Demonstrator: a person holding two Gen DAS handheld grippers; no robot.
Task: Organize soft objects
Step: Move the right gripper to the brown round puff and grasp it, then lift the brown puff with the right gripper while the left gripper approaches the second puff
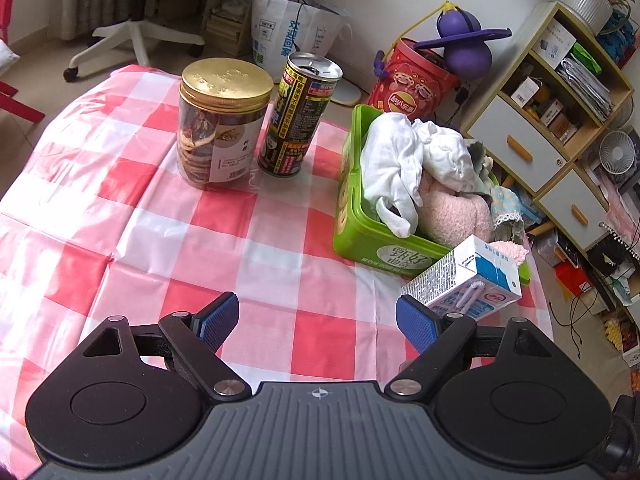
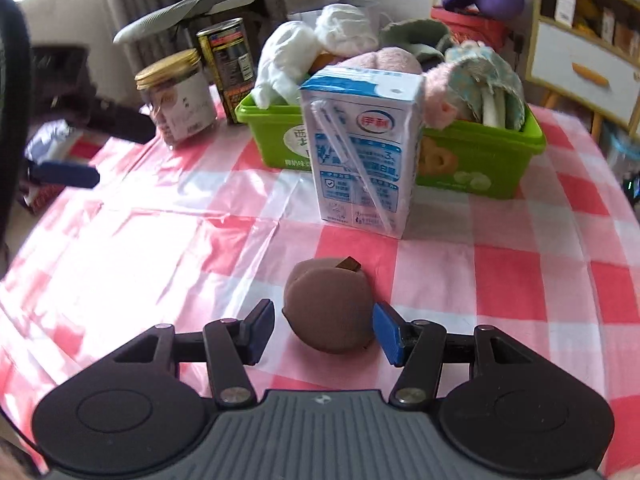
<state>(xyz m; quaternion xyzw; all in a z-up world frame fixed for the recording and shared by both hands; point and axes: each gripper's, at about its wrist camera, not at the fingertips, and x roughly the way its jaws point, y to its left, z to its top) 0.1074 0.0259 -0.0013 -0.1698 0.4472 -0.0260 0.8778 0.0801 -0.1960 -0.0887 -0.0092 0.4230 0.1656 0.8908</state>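
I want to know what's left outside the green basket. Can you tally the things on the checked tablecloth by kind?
Gold-lidded jar: 1
Drink can: 1
Milk carton: 1
Brown soft pad: 1
Total: 4

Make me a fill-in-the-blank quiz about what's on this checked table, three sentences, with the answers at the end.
1. The milk carton stands in front of the ____ basket of soft things.
2. The jar beside the can has a ____ lid.
3. The brown pad lies between the fingers of the ____ hand-held gripper.

Missing words: green; gold; right
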